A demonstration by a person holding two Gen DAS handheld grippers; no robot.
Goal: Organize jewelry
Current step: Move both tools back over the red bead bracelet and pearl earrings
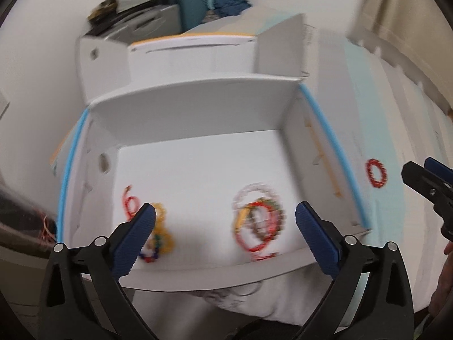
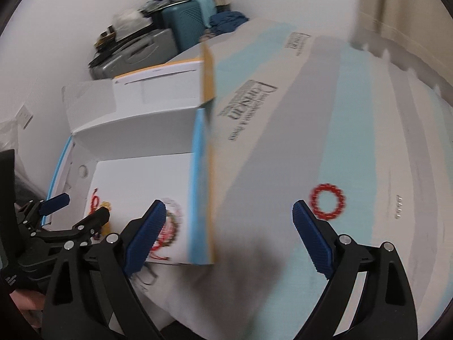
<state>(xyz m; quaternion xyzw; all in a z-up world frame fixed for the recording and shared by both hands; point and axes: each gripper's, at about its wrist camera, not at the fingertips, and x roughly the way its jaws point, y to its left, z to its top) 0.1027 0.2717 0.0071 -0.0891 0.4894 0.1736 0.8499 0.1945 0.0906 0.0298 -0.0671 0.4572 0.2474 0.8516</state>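
Lying just beyond right hand-held gripper, red bracelet; both hand-held grippers wide, empty.

Matt white cardboard box; ribbed blue fingers; beaded bracelet

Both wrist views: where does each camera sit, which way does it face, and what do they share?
Left wrist view: on the left gripper, looking steeply down into the white box at two bracelet heaps; its open jaws and the right gripper at the right edge show.
Right wrist view: on the right gripper, looking down at the cardboard sheet and the red bracelet; its open jaws and the left gripper show.
Shared: box, red bracelet, luggage behind.
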